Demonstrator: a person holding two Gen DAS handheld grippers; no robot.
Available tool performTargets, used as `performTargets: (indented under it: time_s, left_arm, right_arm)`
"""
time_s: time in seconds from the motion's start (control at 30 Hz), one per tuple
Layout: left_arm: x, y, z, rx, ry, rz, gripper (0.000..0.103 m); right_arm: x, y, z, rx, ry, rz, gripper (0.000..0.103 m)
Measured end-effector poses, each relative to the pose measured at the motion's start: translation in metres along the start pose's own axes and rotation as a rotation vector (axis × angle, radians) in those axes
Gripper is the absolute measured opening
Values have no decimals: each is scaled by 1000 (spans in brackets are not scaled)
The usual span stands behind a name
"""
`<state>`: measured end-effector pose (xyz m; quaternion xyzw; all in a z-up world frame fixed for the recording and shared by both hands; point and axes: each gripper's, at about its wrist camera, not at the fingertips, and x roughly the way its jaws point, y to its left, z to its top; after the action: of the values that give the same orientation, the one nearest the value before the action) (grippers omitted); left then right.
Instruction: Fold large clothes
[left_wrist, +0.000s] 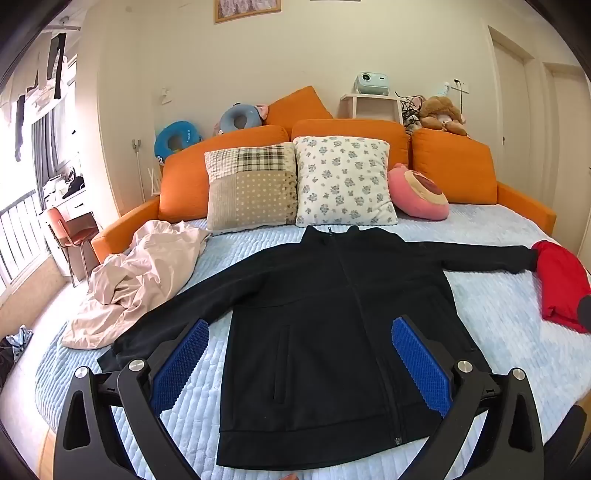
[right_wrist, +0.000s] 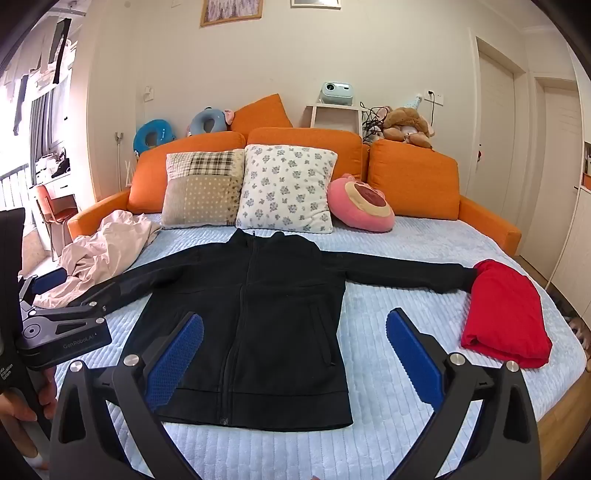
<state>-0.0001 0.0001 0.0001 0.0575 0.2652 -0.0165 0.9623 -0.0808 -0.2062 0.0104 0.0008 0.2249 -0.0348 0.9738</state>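
A black zip jacket (left_wrist: 325, 325) lies flat, front up, on the light blue bed cover (left_wrist: 498, 306), sleeves spread out to both sides. It also shows in the right wrist view (right_wrist: 251, 314). My left gripper (left_wrist: 300, 336) is open and empty, hovering above the jacket's lower body. My right gripper (right_wrist: 294, 332) is open and empty, above the jacket's lower right side and hem. The left gripper (right_wrist: 48, 295) also appears at the left edge of the right wrist view, near the jacket's left sleeve.
A folded red garment (right_wrist: 506, 314) lies at the right sleeve's cuff. A crumpled pale pink cloth (left_wrist: 140, 273) lies by the left sleeve. Two pillows (left_wrist: 299, 181) and a pink plush cushion (left_wrist: 417, 192) lean on the orange sofa back (left_wrist: 454, 170).
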Motion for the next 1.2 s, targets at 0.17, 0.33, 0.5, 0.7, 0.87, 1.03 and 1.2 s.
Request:
performTargets:
  time_s: [0.17,0.33,0.5,0.7,0.87,1.03,1.2]
  left_arm:
    - [0,0,0,-7,0,-6,101]
    - [0,0,0,-6,0,-7,101]
    - [0,1,0,-5,-1,-5,101]
    - [0,0,0,-1,-1,-3,101]
    - [0,0,0,-3,-3,-4,101]
    - [0,0,0,-2,-3,-3,101]
    - [0,0,0,-2,-3,-2,101]
  right_arm:
    - [-1,-2,0,5,0,1,98]
    - [-1,-1,0,-3,-2,-8,98]
    - [1,1,-3,-4,0,-7,98]
    - [3,1,-2,-7,0,-4,98]
    - [-1,-2,2,-6,1,-5,98]
    - [-1,-1,2,-7,2,-6,98]
    - [0,-1,1,-6,3,-6,98]
